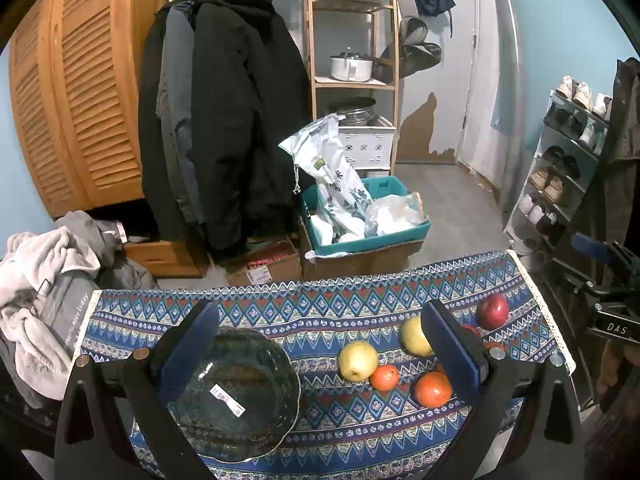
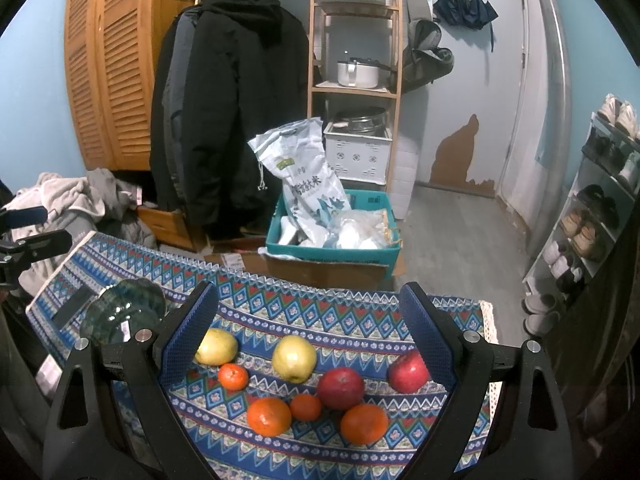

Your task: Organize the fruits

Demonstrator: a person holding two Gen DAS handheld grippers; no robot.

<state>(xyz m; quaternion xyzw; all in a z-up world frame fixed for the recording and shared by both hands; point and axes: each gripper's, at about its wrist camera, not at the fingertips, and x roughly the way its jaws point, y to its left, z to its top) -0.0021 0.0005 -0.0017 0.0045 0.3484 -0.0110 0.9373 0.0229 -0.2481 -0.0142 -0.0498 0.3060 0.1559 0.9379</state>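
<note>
A dark green glass bowl [image 1: 236, 396] sits empty on the patterned cloth, under my open left gripper [image 1: 320, 332]; it also shows in the right wrist view [image 2: 124, 314] at the left. Fruit lies loose on the cloth. Two yellow apples [image 2: 294, 358] [image 2: 216, 346], two red apples [image 2: 341, 388] [image 2: 408, 372] and several oranges [image 2: 269, 416] lie between the fingers of my open right gripper [image 2: 308, 322], which hovers above them. In the left wrist view a yellow apple [image 1: 357, 361], oranges [image 1: 433, 389] and a red apple [image 1: 493, 311] lie right of the bowl.
The table with the blue patterned cloth [image 2: 320, 308] ends just beyond the fruit. Behind it are a teal crate [image 2: 332, 252] with bags on a cardboard box, hanging coats [image 2: 224, 112], a wooden shelf [image 2: 354, 88], a shoe rack [image 2: 592, 220] and a clothes pile [image 1: 48, 280].
</note>
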